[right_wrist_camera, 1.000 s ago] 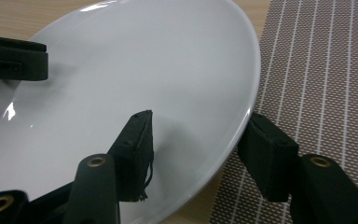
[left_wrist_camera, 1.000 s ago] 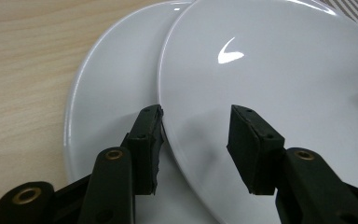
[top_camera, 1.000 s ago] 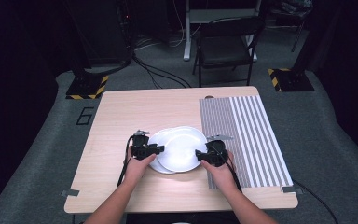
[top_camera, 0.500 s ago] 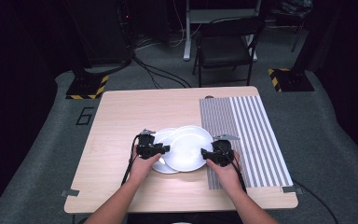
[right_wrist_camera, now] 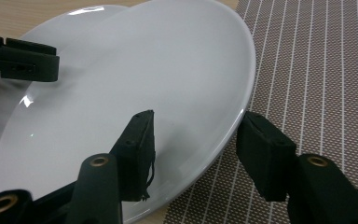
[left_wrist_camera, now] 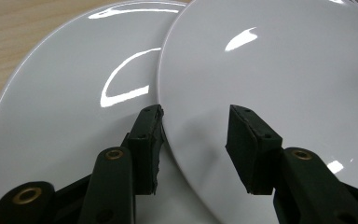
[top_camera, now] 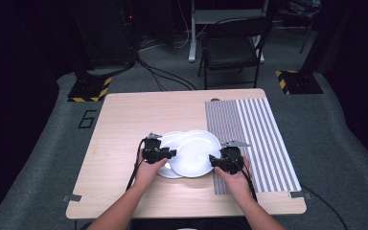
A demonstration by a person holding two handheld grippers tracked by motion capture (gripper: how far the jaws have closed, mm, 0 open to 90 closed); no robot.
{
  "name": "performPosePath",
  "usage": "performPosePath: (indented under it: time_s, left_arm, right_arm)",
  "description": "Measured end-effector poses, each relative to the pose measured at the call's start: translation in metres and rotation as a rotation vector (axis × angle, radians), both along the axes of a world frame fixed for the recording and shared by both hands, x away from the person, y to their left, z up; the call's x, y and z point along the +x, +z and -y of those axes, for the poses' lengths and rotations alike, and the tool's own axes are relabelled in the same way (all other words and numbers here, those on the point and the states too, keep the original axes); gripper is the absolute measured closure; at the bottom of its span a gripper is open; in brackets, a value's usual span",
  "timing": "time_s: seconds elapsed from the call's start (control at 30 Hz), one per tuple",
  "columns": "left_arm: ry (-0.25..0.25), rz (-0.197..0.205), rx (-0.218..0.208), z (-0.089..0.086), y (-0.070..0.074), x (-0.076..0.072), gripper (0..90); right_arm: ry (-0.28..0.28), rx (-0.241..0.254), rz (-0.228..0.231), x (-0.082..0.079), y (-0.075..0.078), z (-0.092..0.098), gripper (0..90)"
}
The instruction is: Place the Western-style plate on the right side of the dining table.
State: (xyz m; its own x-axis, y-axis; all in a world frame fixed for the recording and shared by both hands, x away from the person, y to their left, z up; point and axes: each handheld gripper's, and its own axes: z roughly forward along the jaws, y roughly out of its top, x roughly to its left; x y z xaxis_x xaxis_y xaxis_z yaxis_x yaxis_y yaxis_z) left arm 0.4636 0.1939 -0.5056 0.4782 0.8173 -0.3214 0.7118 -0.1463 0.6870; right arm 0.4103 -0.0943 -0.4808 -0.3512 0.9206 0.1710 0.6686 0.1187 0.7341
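Wooden surface point(top_camera: 124, 124): my left hand-held gripper point(left_wrist_camera: 193, 135) and right hand-held gripper point(right_wrist_camera: 196, 154) gape wide, each straddling upper plate point(top_camera: 195, 152) rim, overlapping lower plate point(left_wrist_camera: 70, 112).

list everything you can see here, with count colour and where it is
round glossy white plates: two, overlapping near the table's front middle, the upper one straddled by both grippers' jaws
striped grey and white placemat: one, on the table's right part
light wooden table: one, centre
black folding chair: one, on the floor beyond the table
yellow-black striped floor bases: two, far left and far right
left gripper: black, jaws apart at the upper plate's left rim
right gripper: black, jaws apart at its right rim
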Motion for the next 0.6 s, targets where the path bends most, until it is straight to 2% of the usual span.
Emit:
performPosePath:
  time_s: [0.17,0.37,0.53,0.6]
  left_arm:
    - [-0.005,0.004,0.002,0.0,0.0,0.0,54.6]
    - [-0.007,0.01,0.01,0.001,0.0,-0.001,54.8]
    - [-0.007,0.028,0.027,0.001,0.002,-0.003,53.5]
    - [-0.007,0.036,0.03,0.003,0.001,-0.006,50.0]
  right_arm:
    - [0.012,-0.038,0.014,0.0,-0.001,-0.001,47.8]
    - [-0.009,-0.008,-0.014,0.0,-0.009,0.001,47.0]
    - [-0.012,0.002,-0.02,-0.001,-0.011,0.003,46.9]
    - [-0.018,0.006,-0.014,-0.002,-0.012,0.003,46.9]
